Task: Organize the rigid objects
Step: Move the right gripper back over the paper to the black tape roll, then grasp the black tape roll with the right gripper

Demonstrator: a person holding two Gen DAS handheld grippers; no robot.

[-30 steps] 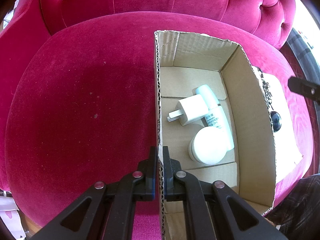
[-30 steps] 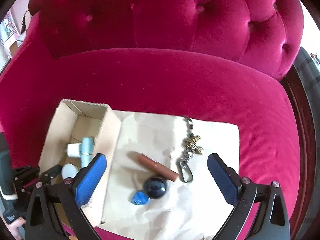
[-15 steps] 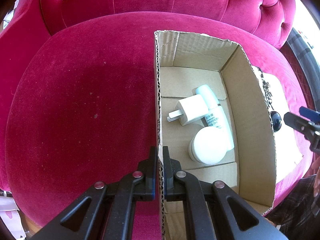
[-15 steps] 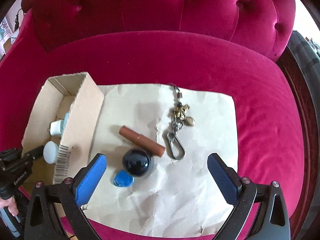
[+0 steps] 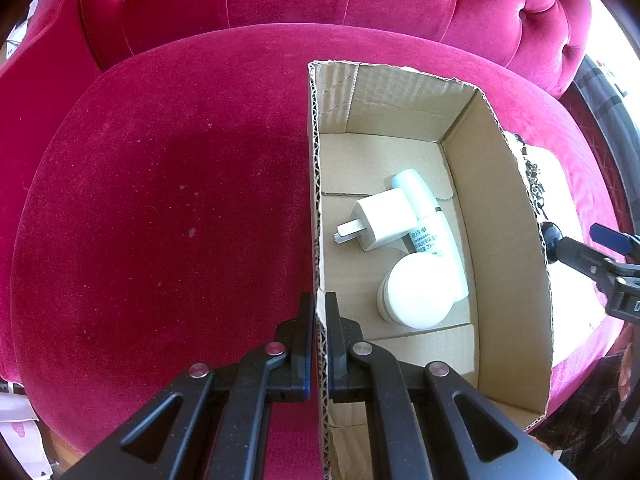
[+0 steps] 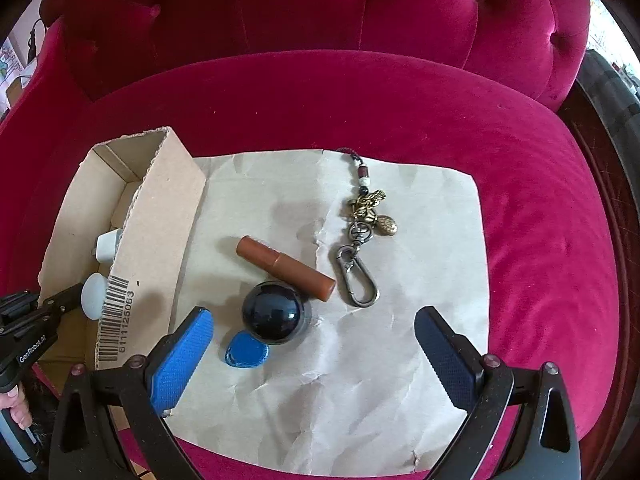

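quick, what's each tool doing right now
Left tool: closed on the cardboard box, pinching its wall.
Right tool: open, holding nothing, above the paper sheet.

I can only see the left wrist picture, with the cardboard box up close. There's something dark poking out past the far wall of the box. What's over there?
Observer: A dark glossy ball lying on a sheet of crumpled paper beside the cardboard box.
Operator: Is it alone on that paper?
Observer: No. A brown tube lies just behind it, and a small blue tag sits at its near side.
Operator: I see a bit of chain too.
Observer: That is a brass keychain with a clip, stretched out to the right of the tube.
Operator: What is the other gripper doing?
Observer: The right gripper is wide open above the paper, holding nothing, with the ball between its fingers' line of sight.
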